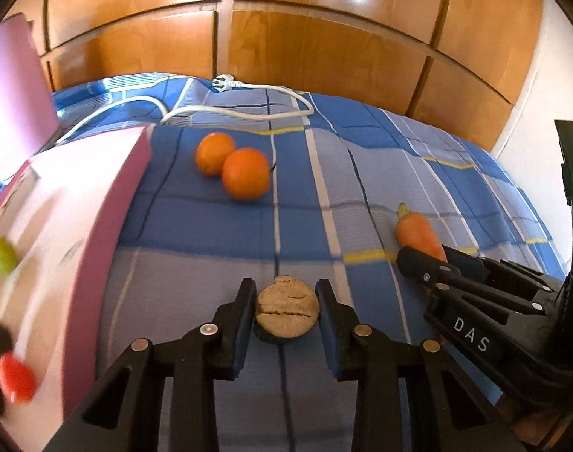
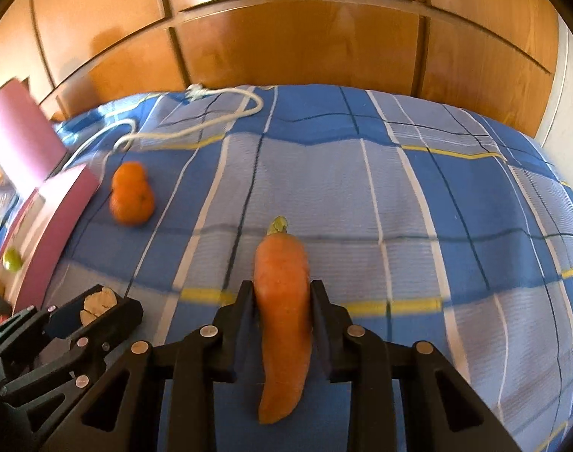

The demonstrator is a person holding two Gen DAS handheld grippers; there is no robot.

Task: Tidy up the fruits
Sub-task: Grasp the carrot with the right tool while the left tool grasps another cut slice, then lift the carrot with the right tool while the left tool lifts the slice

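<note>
bed (image 1: 418,158) w/ plaid sheet | 2 oranges (image 1: 233,167) | cable (image 1: 226,111) | pink box (image 1: 109,218)

2 oranges (image 1: 233,165) touching each other, 1 carrot (image 2: 284,324), 1 round brown cookie-like item (image 1: 287,312), 1 pink box (image 1: 60,248) w/ 1 green ball (image 1: 0,255) + 1 red ball (image 1: 16,377), 1 white cable (image 1: 226,111), 2 grippers.

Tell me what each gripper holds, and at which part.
The left gripper holds a round brown biscuit by its two side edges. The right gripper holds a carrot across its thick upper half.
</note>
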